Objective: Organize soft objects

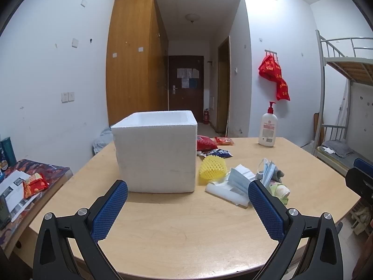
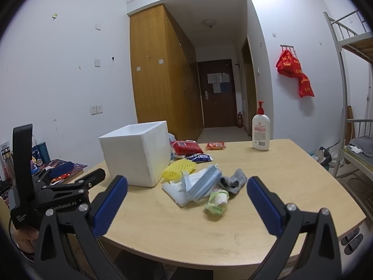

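Right wrist view: both claws spread wide, empty, above the bench (image 2: pixel 291 163).
Left claw (image 2: pixel 77 175) body reads "enRobot.AI"; right claw (image 2: pixel 187 194) faces face masks (image 2: pixel 202 183).

Both the left gripper (image 1: pixel 188 194) and the right gripper (image 2: pixel 187 190) have black plastic frames, silver round screws and blue dimpled finger pads (image 1: pixel 111 210). White lettering on the left gripper's body, blurred, seems to read "enRobot.AI".

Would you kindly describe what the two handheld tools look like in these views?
Both match: the left tool and right tool have glossy black angular arms with silver screw heads and blue dimpled pads on the fingers. In the right wrist view, the left tool's black body carries white lettering and an upright black handle.
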A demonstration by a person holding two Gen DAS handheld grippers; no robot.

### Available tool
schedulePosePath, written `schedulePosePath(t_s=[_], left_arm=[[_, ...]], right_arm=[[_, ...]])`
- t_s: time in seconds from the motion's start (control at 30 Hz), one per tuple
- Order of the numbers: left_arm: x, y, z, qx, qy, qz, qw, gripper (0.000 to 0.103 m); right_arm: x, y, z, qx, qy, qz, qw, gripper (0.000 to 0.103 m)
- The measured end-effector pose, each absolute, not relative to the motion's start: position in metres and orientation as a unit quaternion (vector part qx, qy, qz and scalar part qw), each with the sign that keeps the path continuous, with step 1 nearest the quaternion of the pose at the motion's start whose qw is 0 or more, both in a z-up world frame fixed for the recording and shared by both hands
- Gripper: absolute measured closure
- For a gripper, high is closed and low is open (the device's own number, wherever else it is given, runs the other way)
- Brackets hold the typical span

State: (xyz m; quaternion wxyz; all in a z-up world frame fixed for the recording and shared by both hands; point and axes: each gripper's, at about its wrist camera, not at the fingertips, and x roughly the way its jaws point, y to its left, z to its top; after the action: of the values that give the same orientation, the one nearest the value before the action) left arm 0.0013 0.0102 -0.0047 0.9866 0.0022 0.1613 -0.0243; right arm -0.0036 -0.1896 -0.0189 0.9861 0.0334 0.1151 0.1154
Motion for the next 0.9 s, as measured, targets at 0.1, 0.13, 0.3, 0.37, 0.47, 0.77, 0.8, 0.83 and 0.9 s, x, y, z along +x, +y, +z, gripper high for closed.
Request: schedulePosePath(t_s=[0.1,0.13,0.3,0.37,0.47,0.77,0.8,0.83,0.9], left_arm=[[0.001,0.011,-0.004,0.002,0.160,-0.025,0.987,0.000],[0.000,0.011,-0.004,0.002,0.159,-0.025,0.987,0.000],[-0.002,0.012,-0.001,0.001,0.152,-0.023,0.988,0.000],[-0.006,0.012,0.001,-0.002,0.143,-0.025,0.989,0.000],[-0.010,0.011,0.004,0.003,0.133,-0.023,0.991,0.000],[-0.007,0.009,0.003,0.004,0.144,-0.027,0.989,0.000],[-0.007,0.009,0.002,0.002,0.146,-0.028,0.989,0.000],[-0.006,0.009,0.002,0.001,0.147,-0.029,0.989,0.000],[-0.004,0.009,0.002,0.001,0.149,-0.032,0.988,0.000]], right_arm=[[-0.004,-0.188,-0.018,0.029,0.114,0.114,0.987,0.000],[-0.004,-0.188,-0.018,0.030,0.112,0.115,0.987,0.000],[-0.009,-0.189,-0.015,0.030,0.100,0.117,0.988,0.000],[-0.010,-0.189,-0.014,0.029,0.097,0.116,0.988,0.000],[-0.011,-0.190,-0.014,0.031,0.090,0.117,0.989,0.000],[-0.008,-0.188,-0.014,0.026,0.092,0.115,0.989,0.000],[-0.008,-0.188,-0.014,0.026,0.093,0.115,0.989,0.000],[-0.008,-0.188,-0.014,0.026,0.092,0.113,0.989,0.000],[-0.006,-0.190,-0.015,0.027,0.095,0.112,0.989,0.000]])
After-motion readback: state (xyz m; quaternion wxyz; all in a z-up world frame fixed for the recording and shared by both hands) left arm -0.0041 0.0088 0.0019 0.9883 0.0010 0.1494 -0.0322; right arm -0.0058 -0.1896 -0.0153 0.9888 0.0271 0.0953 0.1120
